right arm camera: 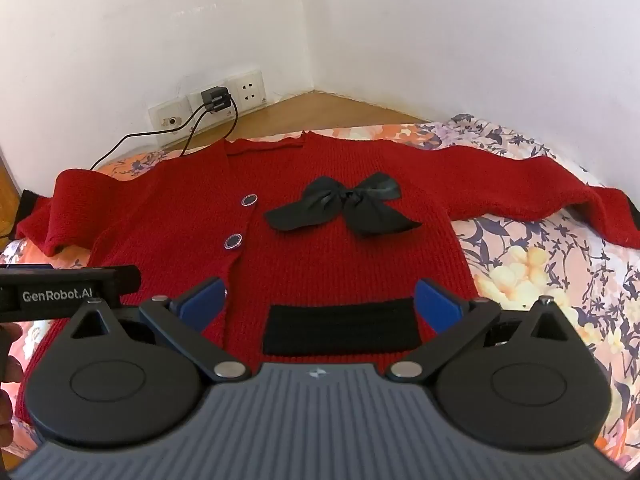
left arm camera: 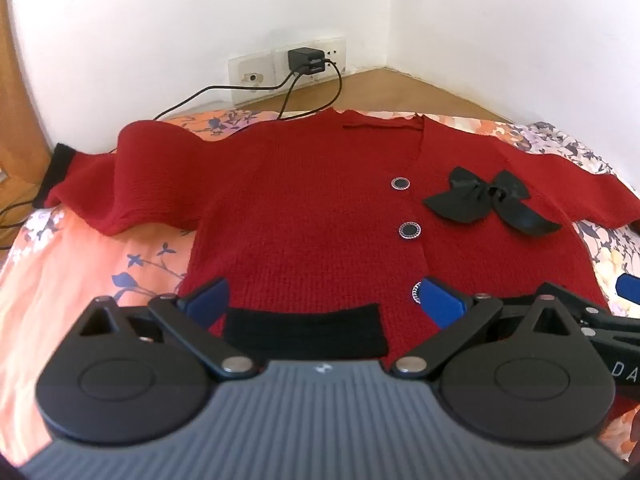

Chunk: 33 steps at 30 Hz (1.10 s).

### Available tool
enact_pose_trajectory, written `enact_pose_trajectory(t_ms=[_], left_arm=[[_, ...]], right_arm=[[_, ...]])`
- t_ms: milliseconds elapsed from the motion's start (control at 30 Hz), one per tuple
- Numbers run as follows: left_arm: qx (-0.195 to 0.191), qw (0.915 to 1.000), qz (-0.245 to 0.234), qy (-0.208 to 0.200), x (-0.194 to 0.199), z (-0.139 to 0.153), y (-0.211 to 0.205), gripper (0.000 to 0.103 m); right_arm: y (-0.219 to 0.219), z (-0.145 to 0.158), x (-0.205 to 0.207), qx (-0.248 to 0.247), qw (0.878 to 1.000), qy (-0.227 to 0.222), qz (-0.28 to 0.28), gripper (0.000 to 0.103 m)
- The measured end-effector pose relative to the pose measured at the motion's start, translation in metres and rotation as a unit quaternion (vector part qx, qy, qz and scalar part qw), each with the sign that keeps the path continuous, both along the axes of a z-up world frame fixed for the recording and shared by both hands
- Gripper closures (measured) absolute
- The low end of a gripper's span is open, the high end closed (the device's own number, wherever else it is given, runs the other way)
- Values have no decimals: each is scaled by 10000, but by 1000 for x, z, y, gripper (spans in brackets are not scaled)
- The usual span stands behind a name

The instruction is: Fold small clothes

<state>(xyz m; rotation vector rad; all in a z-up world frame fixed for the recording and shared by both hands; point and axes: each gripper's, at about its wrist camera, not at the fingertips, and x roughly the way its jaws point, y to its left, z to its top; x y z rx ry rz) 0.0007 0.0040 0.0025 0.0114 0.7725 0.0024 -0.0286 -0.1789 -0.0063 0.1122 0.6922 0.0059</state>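
Observation:
A small red knit cardigan [left arm camera: 312, 208] [right arm camera: 344, 248] lies flat and face up on the floral bedspread, sleeves spread to both sides. It has round dark buttons [left arm camera: 400, 183], a black satin bow [left arm camera: 480, 200] [right arm camera: 344, 206] and black pocket bands [left arm camera: 304, 330] [right arm camera: 340, 326]. My left gripper [left arm camera: 324, 300] is open over the left pocket band at the hem. My right gripper [right arm camera: 320, 300] is open over the right pocket band. Nothing sits between either pair of blue fingers. The left sleeve [left arm camera: 120, 184] is bunched; the right sleeve [right arm camera: 540, 196] reaches the bed's edge.
The floral bedspread [left arm camera: 80, 272] [right arm camera: 540, 280] fills the bed, set in a white-walled corner. Wall sockets with a black charger [left arm camera: 306, 62] [right arm camera: 214, 100] and trailing cables lie behind the cardigan. A wooden ledge [left arm camera: 400, 88] runs along the wall. The left gripper's body [right arm camera: 60, 292] shows at the right view's left edge.

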Motion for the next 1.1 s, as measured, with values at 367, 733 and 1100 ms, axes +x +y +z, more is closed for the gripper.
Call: enact_pose_trajectory(t_ms=[367, 733, 1100], left_arm=[[-43, 10000, 28, 30, 2, -1, 3, 0], [-34, 10000, 29, 15, 0, -1, 5, 0], [-45, 10000, 25, 14, 0, -2, 6, 0]], right_arm=[[0, 1, -1, 7, 10000, 14, -7, 0], [0, 3, -1, -6, 10000, 4, -6, 0], [0, 4, -1, -3, 10000, 5, -12, 0]])
